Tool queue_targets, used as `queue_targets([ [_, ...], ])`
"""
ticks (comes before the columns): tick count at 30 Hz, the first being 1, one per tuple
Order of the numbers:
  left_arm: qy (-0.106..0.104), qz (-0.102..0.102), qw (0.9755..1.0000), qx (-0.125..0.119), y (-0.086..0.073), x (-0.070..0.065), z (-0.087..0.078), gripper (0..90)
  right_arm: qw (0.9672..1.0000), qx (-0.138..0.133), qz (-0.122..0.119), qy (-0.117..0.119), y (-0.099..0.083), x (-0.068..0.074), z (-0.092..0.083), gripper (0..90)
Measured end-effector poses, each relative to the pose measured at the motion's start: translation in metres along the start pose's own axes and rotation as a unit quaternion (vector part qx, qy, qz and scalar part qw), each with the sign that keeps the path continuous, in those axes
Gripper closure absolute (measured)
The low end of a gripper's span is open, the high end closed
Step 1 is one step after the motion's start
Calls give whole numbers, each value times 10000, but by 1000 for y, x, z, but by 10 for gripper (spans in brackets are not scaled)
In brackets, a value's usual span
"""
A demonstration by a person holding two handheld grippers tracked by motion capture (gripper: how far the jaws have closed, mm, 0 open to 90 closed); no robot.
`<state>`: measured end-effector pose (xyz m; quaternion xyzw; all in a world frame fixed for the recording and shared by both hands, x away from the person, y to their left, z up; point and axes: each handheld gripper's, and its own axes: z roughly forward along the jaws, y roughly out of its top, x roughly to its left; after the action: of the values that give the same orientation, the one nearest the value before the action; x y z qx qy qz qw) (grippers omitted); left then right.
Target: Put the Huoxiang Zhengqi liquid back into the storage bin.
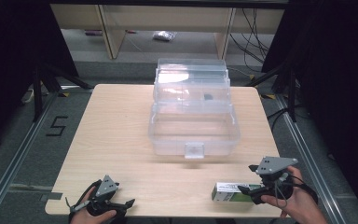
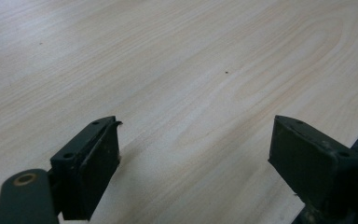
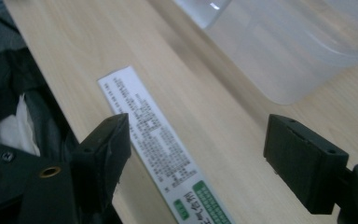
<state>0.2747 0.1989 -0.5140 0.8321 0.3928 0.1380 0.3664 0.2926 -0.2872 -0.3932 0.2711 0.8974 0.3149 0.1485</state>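
Observation:
A white and green carton point(image 1: 230, 192) lies flat near the table's front edge on the right. My right gripper point(image 1: 245, 179) is open, held by a hand just right of the carton, jaws pointing left at it. In the right gripper view the carton point(image 3: 161, 144) with printed text lies between the spread jaws, closer to the left one, with no contact. A clear plastic box point(image 1: 193, 128) with its lid open stands mid-table, its corner point(image 3: 284, 42) seen beyond the jaws. My left gripper point(image 1: 126, 207) is open at the front left, and its fingers point(image 2: 95, 165) frame bare wood.
The light wooden table point(image 1: 116, 135) stands on a grey floor with rails on both sides. Dark tripod legs point(image 1: 42, 84) stand at the left and right of the table. Shelving point(image 1: 112, 28) and cables lie beyond the far edge.

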Motion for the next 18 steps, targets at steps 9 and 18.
queue_targets([
  [9, -16, -3, 10000, 5, 1, -1, 0, 155, 9973, 566, -443, 145, 9, 11, 13, 238],
  [18, -5, 19, 10000, 2, 1, 0, 0, 155, 9899, 1188, -709, 324, 16, 15, 29, 219],
])
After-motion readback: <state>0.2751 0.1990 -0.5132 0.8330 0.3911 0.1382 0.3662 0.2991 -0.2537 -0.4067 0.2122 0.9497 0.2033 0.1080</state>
